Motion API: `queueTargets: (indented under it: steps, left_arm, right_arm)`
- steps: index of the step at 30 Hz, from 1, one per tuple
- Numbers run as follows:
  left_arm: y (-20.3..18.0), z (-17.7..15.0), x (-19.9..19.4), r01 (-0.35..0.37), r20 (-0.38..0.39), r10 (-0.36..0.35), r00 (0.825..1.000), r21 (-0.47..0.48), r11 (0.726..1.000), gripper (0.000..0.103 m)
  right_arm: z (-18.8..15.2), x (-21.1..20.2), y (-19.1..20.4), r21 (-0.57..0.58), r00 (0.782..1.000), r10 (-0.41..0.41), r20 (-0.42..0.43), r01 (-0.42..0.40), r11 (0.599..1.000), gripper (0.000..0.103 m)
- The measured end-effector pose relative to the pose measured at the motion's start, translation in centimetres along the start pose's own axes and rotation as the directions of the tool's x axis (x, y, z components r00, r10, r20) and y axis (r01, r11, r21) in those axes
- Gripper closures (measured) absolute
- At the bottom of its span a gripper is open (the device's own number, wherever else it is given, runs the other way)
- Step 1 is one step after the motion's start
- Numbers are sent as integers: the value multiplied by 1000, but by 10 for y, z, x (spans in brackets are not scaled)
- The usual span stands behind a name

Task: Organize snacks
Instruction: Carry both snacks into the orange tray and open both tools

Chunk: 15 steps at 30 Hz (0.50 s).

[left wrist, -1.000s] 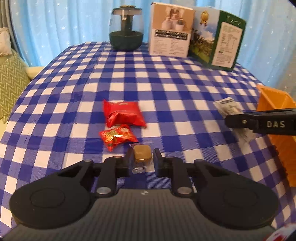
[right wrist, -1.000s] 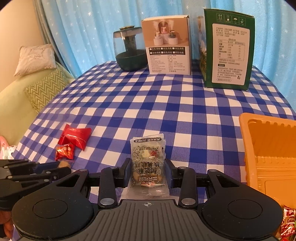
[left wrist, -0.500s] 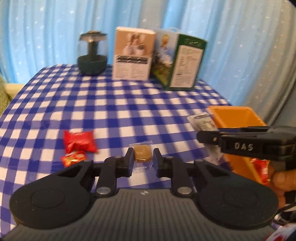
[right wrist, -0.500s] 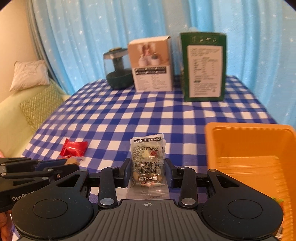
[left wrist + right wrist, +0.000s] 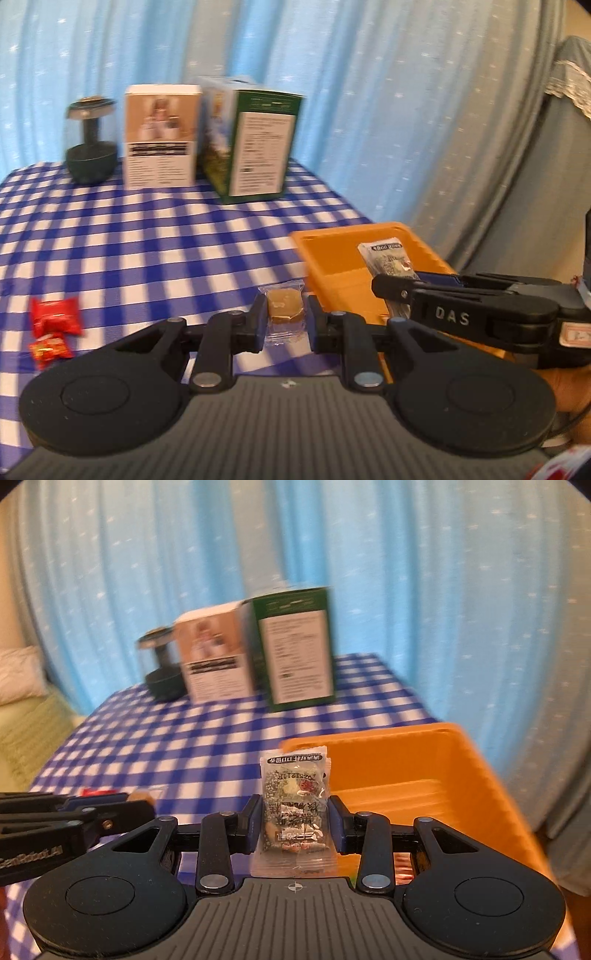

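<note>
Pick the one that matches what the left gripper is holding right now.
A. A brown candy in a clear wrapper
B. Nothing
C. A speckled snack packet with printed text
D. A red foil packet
A. The left gripper is shut on a brown candy in a clear wrapper; the two red packets lie on the checked tablecloth, and the right gripper holds the speckled packet.

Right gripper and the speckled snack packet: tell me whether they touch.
Touching. The right wrist view shows the right gripper with both pads pressed against the sides of the speckled snack packet.
</note>
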State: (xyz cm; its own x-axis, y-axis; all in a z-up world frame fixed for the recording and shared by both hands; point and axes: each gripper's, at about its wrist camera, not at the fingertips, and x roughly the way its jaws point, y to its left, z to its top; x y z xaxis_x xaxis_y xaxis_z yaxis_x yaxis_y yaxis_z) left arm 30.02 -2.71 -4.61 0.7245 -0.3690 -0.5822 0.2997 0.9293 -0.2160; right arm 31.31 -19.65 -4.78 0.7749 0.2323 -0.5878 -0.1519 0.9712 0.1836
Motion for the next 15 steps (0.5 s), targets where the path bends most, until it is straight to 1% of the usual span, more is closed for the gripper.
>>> queueTargets:
  steps: [6,11,15]
  left_arm:
    - [-38,1,13,74,-10,-73,997,44,996,84]
    - [-59,2,25,107,-25,-106,994,66,992,84]
    - [-71,-2,34,122,-44,-119,992,81,989,84]
  right_arm:
    - [-5,-21,-43,91,995,-103,11,102,991,65]
    - [-10,-38,-66,134,988,-154,7,151,979,65]
    - [-13,-50,-79,168,985,-171,13,167,972,65]
